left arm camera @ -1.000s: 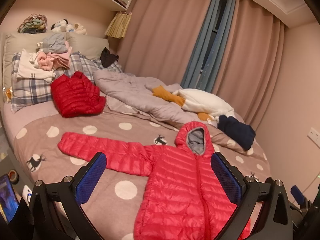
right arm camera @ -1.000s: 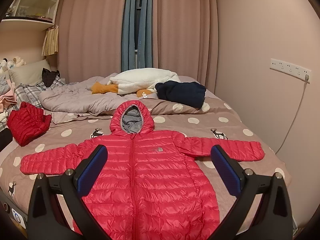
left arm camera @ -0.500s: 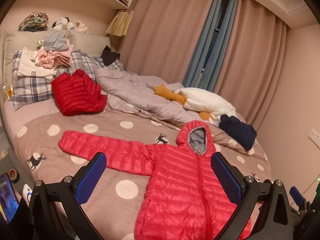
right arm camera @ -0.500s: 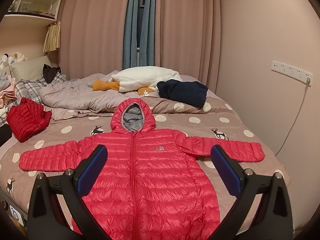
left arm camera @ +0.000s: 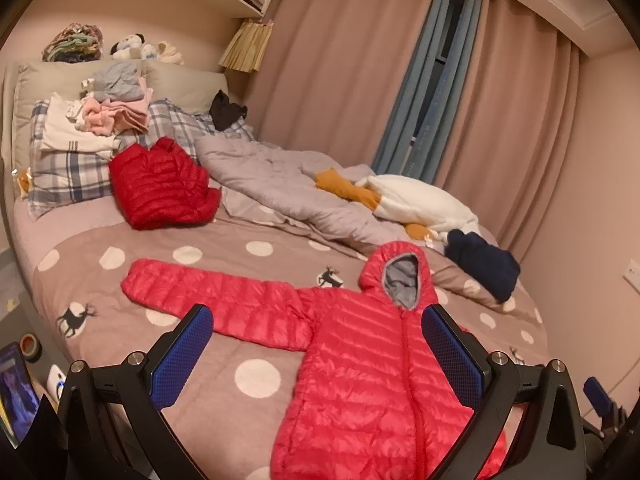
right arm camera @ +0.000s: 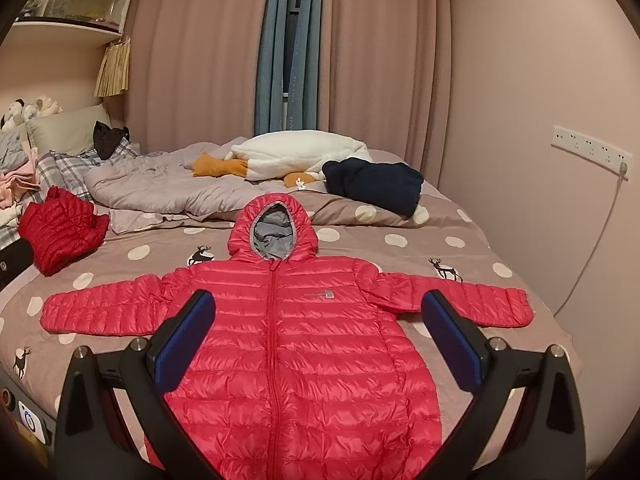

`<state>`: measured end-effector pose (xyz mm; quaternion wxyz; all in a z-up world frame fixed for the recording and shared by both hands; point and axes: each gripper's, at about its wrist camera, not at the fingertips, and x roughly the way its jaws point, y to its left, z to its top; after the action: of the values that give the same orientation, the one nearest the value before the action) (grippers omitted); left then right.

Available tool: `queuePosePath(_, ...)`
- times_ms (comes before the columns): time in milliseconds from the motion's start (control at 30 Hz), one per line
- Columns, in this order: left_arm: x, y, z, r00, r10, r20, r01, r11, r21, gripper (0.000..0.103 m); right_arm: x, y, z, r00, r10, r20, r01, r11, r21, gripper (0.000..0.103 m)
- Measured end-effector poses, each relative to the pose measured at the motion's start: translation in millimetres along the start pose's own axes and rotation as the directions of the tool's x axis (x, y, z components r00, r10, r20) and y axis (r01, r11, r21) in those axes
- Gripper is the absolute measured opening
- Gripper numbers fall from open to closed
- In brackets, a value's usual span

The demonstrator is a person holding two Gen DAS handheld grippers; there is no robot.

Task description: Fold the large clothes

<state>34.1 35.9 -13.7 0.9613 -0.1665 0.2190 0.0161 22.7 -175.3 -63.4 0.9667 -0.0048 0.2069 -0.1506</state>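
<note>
A red hooded puffer jacket lies flat and zipped on the polka-dot bed cover, both sleeves spread out sideways, hood with grey lining pointing to the far side. In the left wrist view the same jacket lies lower right, its left sleeve reaching towards the bed's left part. My left gripper hovers open above the jacket near that sleeve's shoulder, holding nothing. My right gripper hangs open over the jacket's chest, also holding nothing.
A folded darker red puffer jacket lies near plaid pillows with stacked clothes. A crumpled grey quilt, a white and orange plush and a navy garment lie beyond the hood. A wall with a socket strip is at the right.
Both views have shifted slightly, so the jacket sits a little lower in the left wrist view. Both grippers stay open and the jacket has not moved on the bed.
</note>
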Motion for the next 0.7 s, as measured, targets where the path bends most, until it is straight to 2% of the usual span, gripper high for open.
queuePosePath(300,-2,1,1,1.0,-0.012,0.019,0.011,1.0,0.013,0.103,3,1,1,1.0,-0.022,-0.004,0.022,1.0,0.008,0.103)
queuePosePath(700,10,18,8,1.0,0.006,0.022,-0.005,0.999,-0.053,0.103,11,16,1,1.0,0.005,-0.008,-0.005,1.0,-0.023,0.103)
